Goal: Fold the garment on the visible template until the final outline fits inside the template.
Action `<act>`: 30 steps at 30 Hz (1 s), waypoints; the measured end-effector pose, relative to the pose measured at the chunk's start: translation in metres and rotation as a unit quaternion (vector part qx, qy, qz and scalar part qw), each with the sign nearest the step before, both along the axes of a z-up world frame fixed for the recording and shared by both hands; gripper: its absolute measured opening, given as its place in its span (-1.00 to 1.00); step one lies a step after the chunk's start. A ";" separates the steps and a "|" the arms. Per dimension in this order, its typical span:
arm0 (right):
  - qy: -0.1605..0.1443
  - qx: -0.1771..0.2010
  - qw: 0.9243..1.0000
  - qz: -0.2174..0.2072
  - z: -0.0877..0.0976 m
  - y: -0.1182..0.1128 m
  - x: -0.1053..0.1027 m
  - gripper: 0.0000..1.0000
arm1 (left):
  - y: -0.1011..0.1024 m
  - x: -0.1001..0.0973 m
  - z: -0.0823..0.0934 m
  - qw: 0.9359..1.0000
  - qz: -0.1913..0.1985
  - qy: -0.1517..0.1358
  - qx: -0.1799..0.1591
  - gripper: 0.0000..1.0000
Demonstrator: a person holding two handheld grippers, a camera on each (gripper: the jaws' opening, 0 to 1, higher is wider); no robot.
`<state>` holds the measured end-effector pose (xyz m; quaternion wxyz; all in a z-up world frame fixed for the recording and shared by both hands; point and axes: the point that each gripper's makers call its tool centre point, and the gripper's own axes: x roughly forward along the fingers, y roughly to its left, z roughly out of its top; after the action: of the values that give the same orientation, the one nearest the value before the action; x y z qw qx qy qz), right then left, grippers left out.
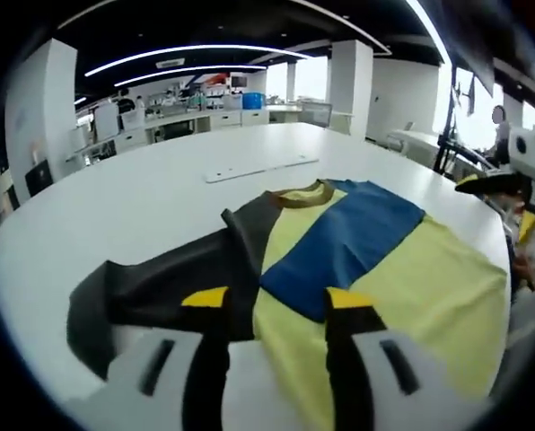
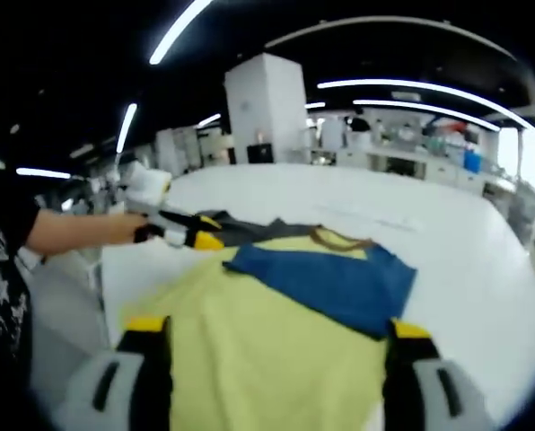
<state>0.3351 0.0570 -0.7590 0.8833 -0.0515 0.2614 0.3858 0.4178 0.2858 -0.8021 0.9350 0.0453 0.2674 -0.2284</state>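
Spread wide and holding nothing, the left gripper (image 1: 275, 310) hung over the garment (image 1: 339, 269) on the white table (image 1: 160, 180); a flat strip (image 1: 258, 168) lay at 12 o'clock.

Right gripper (image 2: 276, 337) gaped empty over the garment (image 2: 276, 332), the left gripper (image 2: 191, 235) at 10 o'clock.

Your left gripper (image 1: 276, 310) covers the shirt's (image 1: 339, 260) near hem, and its jaws are smeared by motion. In the right gripper view, the shirt's (image 2: 276, 332) near edge runs out of the picture between your jaws. The white strip (image 1: 260, 168) on the table (image 1: 160, 197) is too small to identify.
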 end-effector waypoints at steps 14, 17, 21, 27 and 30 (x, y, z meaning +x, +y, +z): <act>-0.011 -0.036 0.999 -0.015 -0.007 -0.017 0.001 0.98 | 0.000 0.022 -0.033 0.999 0.000 0.028 -0.015 -0.62; -0.001 -0.043 0.999 -0.021 -0.016 -0.022 0.000 0.98 | -0.001 0.023 -0.035 1.000 -0.001 0.024 -0.016 -0.66; 0.014 -0.019 0.999 -0.036 -0.018 -0.022 -0.001 0.98 | -0.002 0.023 -0.033 1.000 -0.005 0.015 -0.006 -0.75; 0.013 -0.022 0.999 -0.044 -0.020 -0.025 0.001 0.98 | -0.002 0.023 -0.034 0.999 -0.024 0.008 0.023 -0.88; 0.013 -0.022 0.999 -0.047 -0.019 -0.026 0.000 0.98 | 0.000 0.025 -0.032 1.000 -0.020 0.004 0.022 -1.00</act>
<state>0.3356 0.0312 -0.7781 0.8955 -0.0537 0.2835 0.3389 0.4427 0.2857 -0.8345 0.9279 0.0702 0.2749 -0.2417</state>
